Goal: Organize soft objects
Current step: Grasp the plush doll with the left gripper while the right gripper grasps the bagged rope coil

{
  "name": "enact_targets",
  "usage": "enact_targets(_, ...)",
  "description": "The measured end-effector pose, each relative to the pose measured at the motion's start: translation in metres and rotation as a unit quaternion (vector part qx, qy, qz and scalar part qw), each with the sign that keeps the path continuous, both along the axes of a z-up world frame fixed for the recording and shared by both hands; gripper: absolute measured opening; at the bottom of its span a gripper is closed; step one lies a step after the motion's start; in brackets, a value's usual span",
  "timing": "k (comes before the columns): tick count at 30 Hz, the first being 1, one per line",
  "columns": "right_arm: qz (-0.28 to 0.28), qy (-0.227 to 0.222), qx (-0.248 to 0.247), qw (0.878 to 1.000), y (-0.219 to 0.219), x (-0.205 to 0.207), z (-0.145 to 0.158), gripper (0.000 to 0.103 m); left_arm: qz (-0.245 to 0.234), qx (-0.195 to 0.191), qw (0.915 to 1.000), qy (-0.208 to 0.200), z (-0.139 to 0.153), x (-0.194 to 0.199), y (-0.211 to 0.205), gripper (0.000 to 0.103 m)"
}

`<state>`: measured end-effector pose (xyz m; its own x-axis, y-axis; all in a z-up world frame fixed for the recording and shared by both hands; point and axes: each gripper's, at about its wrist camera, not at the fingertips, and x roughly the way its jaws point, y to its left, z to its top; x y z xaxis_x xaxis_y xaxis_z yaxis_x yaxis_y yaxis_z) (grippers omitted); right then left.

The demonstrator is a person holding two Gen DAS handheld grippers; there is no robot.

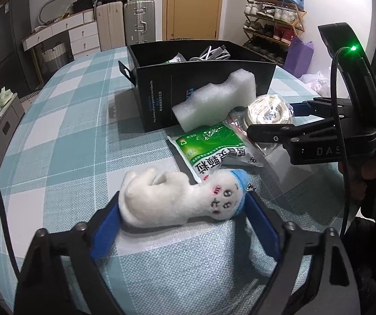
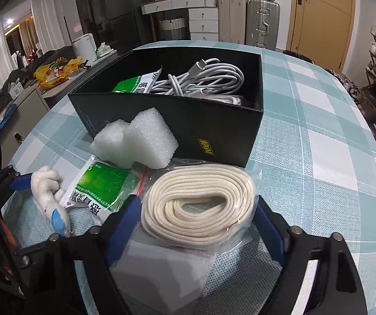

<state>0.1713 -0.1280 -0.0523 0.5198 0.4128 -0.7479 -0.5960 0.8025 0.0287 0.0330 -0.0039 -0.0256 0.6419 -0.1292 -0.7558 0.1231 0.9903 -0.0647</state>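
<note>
A white plush toy (image 1: pixel 172 199) with a blue cap lies on the checked tablecloth between the blue pads of my left gripper (image 1: pixel 182 210); the jaws stand wide and the pads sit at its two ends. It also shows in the right wrist view (image 2: pixel 48 191). My right gripper (image 2: pixel 198 215) is open around a bagged coil of cream rope (image 2: pixel 201 204), which also shows in the left wrist view (image 1: pixel 266 110). A white foam block (image 1: pixel 214 99) and a green-and-white packet (image 1: pixel 208 147) lie in front of a black box (image 1: pixel 188 78).
The black box (image 2: pixel 214 131) holds white cables (image 2: pixel 201 78) and another green packet (image 2: pixel 132 84). A flat foam sheet (image 2: pixel 161 270) lies under the rope. Suitcases (image 1: pixel 138 21), drawers and a shoe rack (image 1: pixel 271 23) stand beyond the table.
</note>
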Motion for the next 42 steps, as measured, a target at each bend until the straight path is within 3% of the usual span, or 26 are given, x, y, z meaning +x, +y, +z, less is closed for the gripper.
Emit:
enact_targets(10,0.027,0.001,0.006,1.000,-0.005,-0.008,0.001,0.056,-0.003,-0.017,0.9998,-0.005,0.001,0.000,0.004,0.085)
enact_targets(27,0.028,-0.004,0.037,0.999,-0.038,-0.025,0.008,0.047,0.012,-0.048,0.9981,-0.037,0.015,-0.003,0.013,0.085)
enact_targets(31,0.043,-0.016,0.029,0.999,-0.038,-0.034,0.012,0.040,0.014,-0.048,0.9979,-0.041,0.018,-0.003,0.014,0.085)
enact_targets(35,0.046,-0.022,0.039,0.998,-0.043,-0.038,0.015,0.026,0.015,-0.052,0.9976,-0.044,0.020,-0.001,0.015,0.085)
enact_targets(42,0.054,-0.036,0.061,0.996,-0.047,-0.044,0.024,0.021,0.018,-0.053,0.9971,-0.051,0.025,-0.001,0.016,0.085)
